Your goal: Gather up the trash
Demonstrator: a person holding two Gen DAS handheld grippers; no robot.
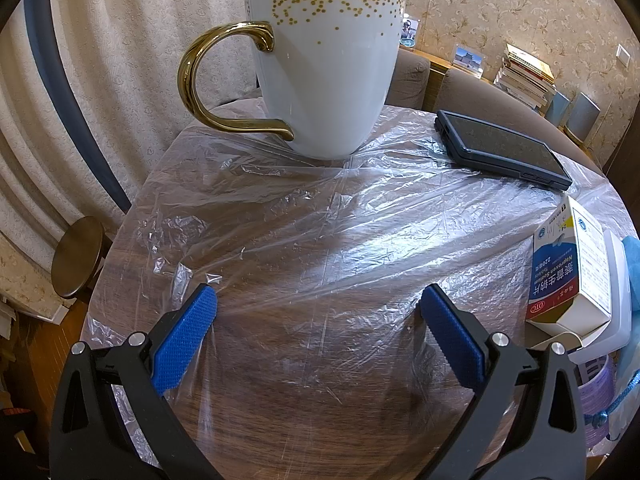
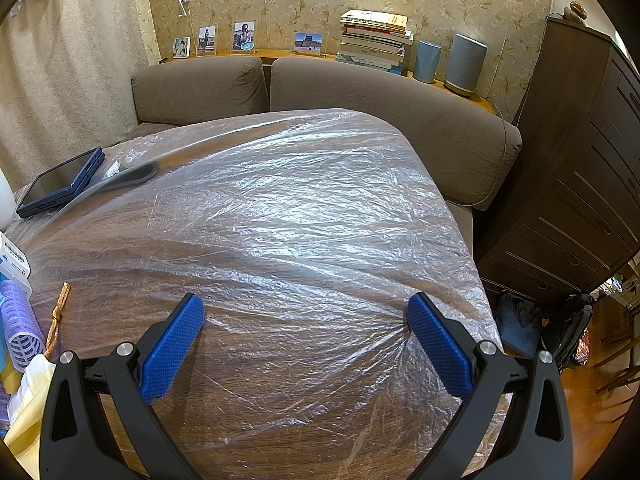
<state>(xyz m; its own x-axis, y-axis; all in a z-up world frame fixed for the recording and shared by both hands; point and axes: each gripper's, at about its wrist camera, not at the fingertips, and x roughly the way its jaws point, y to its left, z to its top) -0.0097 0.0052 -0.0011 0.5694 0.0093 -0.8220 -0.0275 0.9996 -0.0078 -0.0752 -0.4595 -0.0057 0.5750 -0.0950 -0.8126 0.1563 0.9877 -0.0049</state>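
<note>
A thin clear plastic sheet [image 2: 280, 208] lies spread flat over the round wooden bench [image 1: 320, 420]. It is wrinkled and shiny and covers most of the top. Both grippers hang just above it.

The left gripper [image 1: 318, 300] has its blue fingers [image 1: 184, 340] spread wide and holds nothing. The right gripper [image 2: 306, 308] also has its fingers [image 2: 438, 346] wide apart and empty. Its right finger is near the crinkled edge of the sheet at the rim of the bench.

A big white mug [image 1: 324, 76] with gold dots and a gold handle stands on the sheet, at the far side from the left gripper. A dark phone [image 1: 504, 148] lies flat on the sheet to the right of the mug. A medicine box [image 1: 572, 264] sits at the bench's right edge in the left view, on top of something white.

A purple hair roller [image 2: 20, 320] and an orange cord [image 2: 58, 312] lie at the left in the right view. A brown sofa [image 2: 400, 112] stands behind the bench, with books [image 2: 374, 40] stacked on the shelf behind it.
</note>
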